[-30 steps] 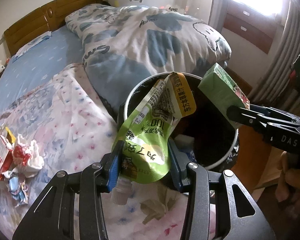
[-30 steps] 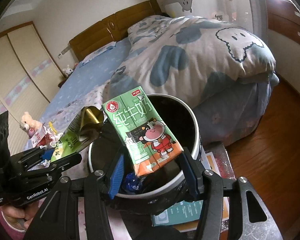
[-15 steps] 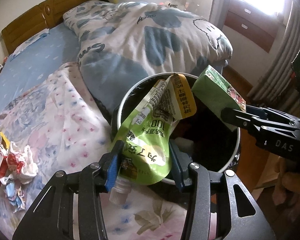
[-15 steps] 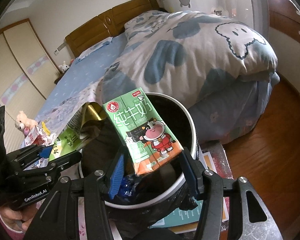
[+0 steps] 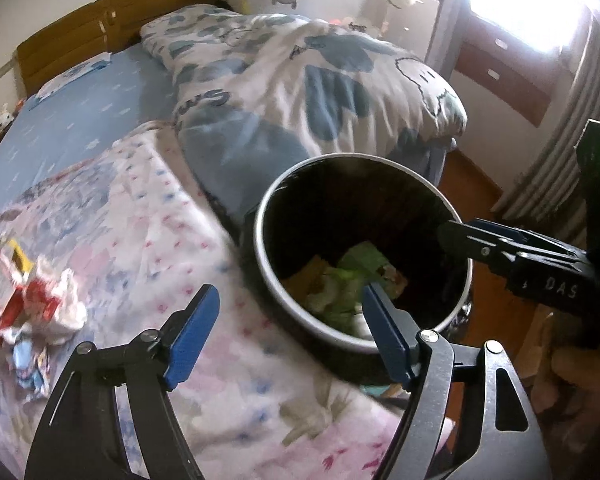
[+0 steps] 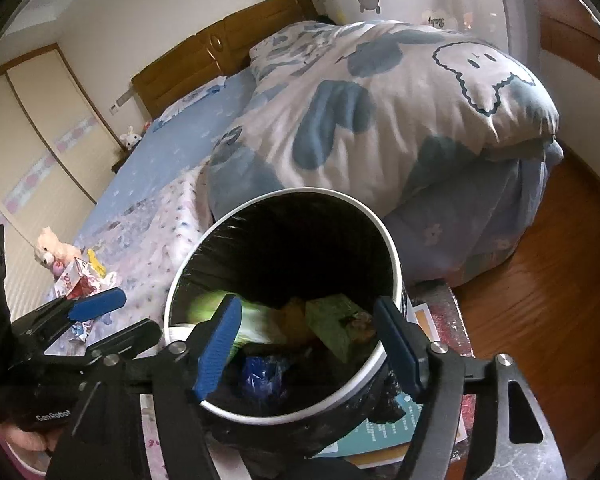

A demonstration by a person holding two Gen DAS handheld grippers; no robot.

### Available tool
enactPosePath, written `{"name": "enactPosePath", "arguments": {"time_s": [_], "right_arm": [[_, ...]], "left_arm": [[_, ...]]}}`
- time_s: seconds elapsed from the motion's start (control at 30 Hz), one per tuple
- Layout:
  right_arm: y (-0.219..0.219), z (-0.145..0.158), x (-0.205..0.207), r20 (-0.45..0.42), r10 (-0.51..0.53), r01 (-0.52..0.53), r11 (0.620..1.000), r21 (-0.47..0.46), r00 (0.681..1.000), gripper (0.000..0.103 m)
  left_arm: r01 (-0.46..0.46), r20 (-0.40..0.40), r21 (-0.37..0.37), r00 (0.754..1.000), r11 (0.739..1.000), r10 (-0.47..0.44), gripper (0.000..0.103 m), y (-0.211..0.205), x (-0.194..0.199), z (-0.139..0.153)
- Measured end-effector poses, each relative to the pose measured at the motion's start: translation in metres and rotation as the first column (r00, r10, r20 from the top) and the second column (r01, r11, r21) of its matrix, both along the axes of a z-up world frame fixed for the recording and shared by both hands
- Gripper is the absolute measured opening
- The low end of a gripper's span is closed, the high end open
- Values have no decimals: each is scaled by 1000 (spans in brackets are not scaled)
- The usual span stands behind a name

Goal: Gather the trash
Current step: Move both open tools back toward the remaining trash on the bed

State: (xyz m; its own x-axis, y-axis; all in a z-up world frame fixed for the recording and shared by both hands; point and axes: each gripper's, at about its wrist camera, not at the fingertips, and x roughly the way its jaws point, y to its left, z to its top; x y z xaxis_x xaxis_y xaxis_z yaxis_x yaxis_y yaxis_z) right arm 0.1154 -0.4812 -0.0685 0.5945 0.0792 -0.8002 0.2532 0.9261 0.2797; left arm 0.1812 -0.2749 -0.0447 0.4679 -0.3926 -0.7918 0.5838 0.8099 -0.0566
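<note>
A bed (image 5: 80, 128) with a wooden headboard (image 6: 220, 52), covered by a blue sheet and, nearer, a pale flowered sheet (image 5: 172, 248). On it, bunched toward the far side, a white quilt (image 5: 308, 92) with blue cloud shapes, draped over the edge. On the flowered sheet, a small heap of leftover trash (image 5: 28, 304): a red-and-white carton, crumpled paper, blue wrappers. Just behind that heap, a small plush toy (image 6: 50, 246). Beside the bed, wooden floor (image 6: 560, 280).
</note>
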Motion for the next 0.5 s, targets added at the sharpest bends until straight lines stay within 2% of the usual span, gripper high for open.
{"name": "enactPosePath", "arguments": {"time_s": [0.2,0.5], "right_arm": [[18,6,-10,40,-4,3,1000,25,999,82],[70,9,-13,83,51,-57,996,71,995,85]], "left_arm": [[-84,-15,-37,996,996,84,76,44,-10,-5],[-227,-48,-72,974,971,224,76,120,-23,-18]]}}
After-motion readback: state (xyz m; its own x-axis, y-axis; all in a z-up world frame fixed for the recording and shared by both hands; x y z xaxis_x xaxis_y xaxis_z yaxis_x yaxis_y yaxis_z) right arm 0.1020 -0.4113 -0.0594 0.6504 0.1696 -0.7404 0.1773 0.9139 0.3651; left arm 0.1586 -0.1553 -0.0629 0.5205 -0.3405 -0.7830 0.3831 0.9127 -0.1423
